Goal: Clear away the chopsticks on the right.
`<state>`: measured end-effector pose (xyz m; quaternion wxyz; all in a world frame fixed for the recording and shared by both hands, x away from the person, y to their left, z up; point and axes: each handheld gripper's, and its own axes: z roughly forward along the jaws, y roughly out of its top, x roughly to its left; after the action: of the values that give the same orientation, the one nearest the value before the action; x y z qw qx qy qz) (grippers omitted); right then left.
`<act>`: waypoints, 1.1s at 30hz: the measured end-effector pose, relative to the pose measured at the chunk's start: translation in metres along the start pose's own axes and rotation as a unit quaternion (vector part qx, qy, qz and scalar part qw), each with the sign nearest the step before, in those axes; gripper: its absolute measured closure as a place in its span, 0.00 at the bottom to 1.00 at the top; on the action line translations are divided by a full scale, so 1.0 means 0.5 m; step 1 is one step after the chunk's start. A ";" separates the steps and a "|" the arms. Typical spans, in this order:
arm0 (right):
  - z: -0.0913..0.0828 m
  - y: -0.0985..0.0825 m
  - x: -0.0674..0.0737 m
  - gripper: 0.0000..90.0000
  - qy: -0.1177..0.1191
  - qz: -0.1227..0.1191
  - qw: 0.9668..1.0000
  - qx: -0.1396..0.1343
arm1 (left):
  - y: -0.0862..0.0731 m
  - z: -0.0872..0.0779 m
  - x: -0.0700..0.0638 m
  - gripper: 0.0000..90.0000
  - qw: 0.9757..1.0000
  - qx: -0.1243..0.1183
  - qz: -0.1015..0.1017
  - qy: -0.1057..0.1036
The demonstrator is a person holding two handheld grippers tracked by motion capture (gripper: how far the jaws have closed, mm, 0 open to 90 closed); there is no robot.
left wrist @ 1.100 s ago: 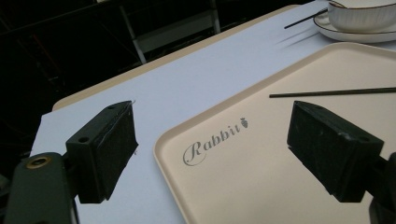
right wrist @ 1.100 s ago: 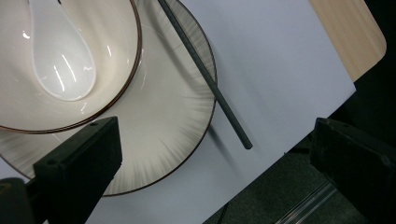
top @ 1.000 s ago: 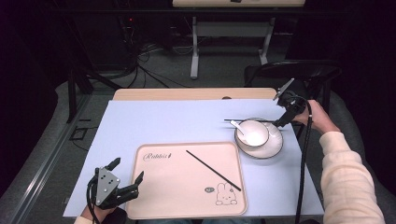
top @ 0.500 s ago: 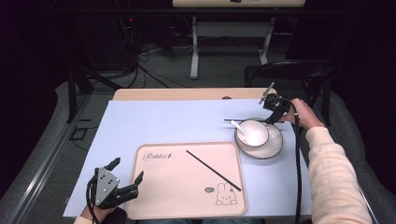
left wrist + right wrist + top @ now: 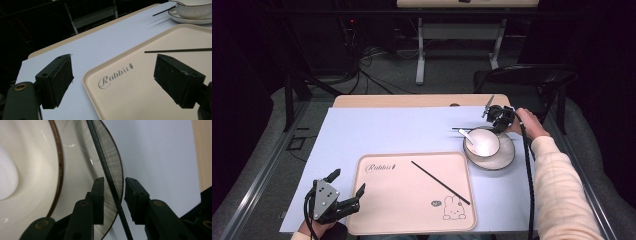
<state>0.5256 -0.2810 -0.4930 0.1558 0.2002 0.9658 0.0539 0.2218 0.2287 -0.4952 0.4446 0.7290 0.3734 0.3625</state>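
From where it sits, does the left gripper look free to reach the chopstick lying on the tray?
Probably yes: the left gripper, jaws open, sits at the tray's near-left corner, and only bare tray lies between it and the chopstick.

a count of what we see on the table

we count two black chopsticks: one chopstick on the tray (image 5: 440, 182) and a second chopstick by the bowl (image 5: 108, 177). we count one beige tray (image 5: 382, 200), one white bowl (image 5: 486, 145), one saucer (image 5: 507, 159) under it, one white spoon (image 5: 467, 136) in the bowl, one pale blue mat (image 5: 387, 130), and two grippers, the left gripper (image 5: 347, 192) and the right gripper (image 5: 498, 119).
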 end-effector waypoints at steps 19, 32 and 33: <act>0.016 -0.012 0.014 0.91 0.015 0.002 1.000 0.011 | 0.000 0.001 -0.001 0.17 1.000 -0.001 -0.002 0.001; 0.003 -0.039 0.005 0.95 0.019 0.047 0.999 -0.010 | 0.000 0.001 0.000 0.17 1.000 -0.001 -0.002 0.000; -0.001 -0.040 0.004 0.95 0.017 0.052 0.998 -0.012 | 0.000 0.001 0.000 0.17 1.000 0.000 -0.002 0.001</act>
<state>0.5161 -0.2983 -0.4964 0.1389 0.2469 0.9559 0.0770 0.2219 0.2284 -0.4952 0.4450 0.7282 0.3748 0.3623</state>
